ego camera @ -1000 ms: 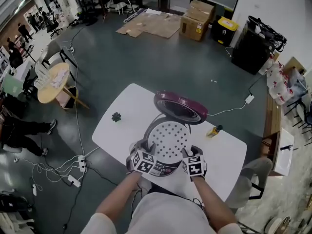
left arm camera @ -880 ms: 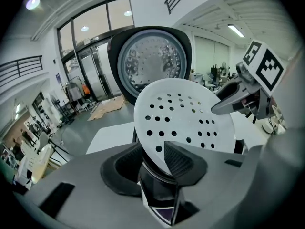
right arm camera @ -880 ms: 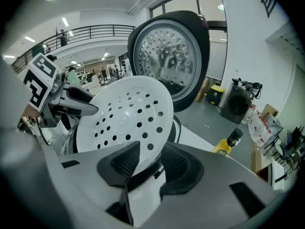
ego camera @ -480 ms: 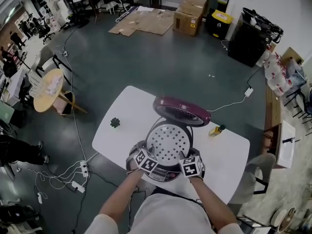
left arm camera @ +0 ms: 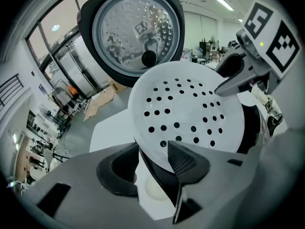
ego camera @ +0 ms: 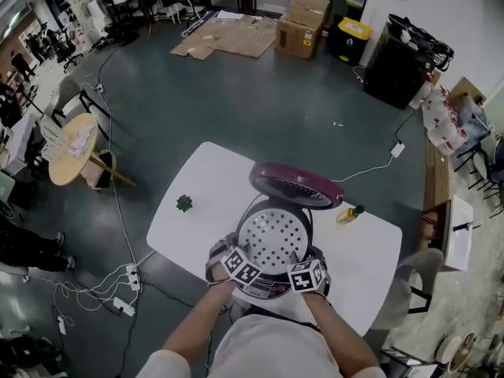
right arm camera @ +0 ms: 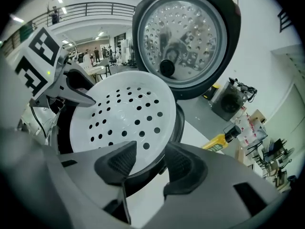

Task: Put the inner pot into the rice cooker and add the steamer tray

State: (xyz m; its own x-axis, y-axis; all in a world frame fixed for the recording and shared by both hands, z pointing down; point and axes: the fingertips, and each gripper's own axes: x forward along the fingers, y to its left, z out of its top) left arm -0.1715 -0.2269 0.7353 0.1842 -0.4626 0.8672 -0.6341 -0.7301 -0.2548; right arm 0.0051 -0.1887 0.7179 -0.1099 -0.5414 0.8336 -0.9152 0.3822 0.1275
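While both my forearms [ego camera: 197, 329] reach down to the near side of the cooker [ego camera: 266, 287], my left gripper [left arm camera: 152, 154] stands released. Its jaws have just been opening, and the near rim of the tray [ego camera: 272, 235] runs between the pads [left arm camera: 183, 159] without being pinched, as far as I can see. My right gripper [right arm camera: 150, 159] is the same: its jaws have just been opening too, they stand wide, and the tray's rim passes loosely between them. Each gripper sits at its own corner of the tray's near edge, left and right, with the marker cubes just above the cooker's front panel. The tray is white, round and full of holes. It lies across the cooker's mouth, with a dark rim showing round it on the far side, and whatever sits under it is hidden. Just behind it the lid [ego camera: 293, 186] stands open, maroon outside. Its shiny dimpled inner plate faces me, with a dark knob at the middle. The cooker rests on a white table [ego camera: 201, 179]. A small green thing [ego camera: 184, 203] lies well apart to the left, and a yellow bottle [ego camera: 349, 213] lies on its side near the cooker's right. A white cable [ego camera: 370, 173] runs from behind the lid off the table to the floor. Far off on the floor are flat cardboard sheets [ego camera: 228, 38] and boxes [ego camera: 299, 30].
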